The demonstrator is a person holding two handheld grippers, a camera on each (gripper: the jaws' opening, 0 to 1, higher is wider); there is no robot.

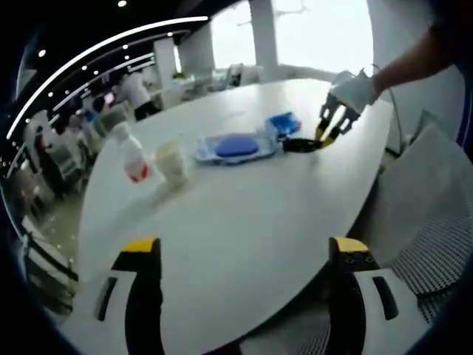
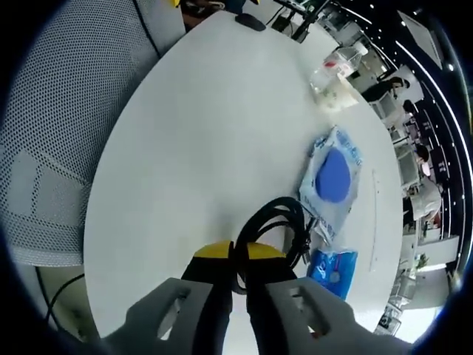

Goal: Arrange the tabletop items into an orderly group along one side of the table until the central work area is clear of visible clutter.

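- White oval desk (image 1: 244, 222) carries all items.
- Right tool (image 2: 236, 259): jaws pinched together on a coiled black cable (image 2: 284, 222) at the desk's edge; in the left gripper view the cable (image 1: 299, 145) lies under that tool (image 1: 330, 133).
- Left tool (image 1: 244, 251): jaws spread wide, holding nothing, above bare desk.
- Blue disc in a clear packet (image 1: 235, 147) lies just beside the cable; a small blue pack (image 1: 284, 123) sits near it.
- White bottle with red label (image 1: 131, 154) and a pale cup (image 1: 171, 161) stand together, apart from the packets.
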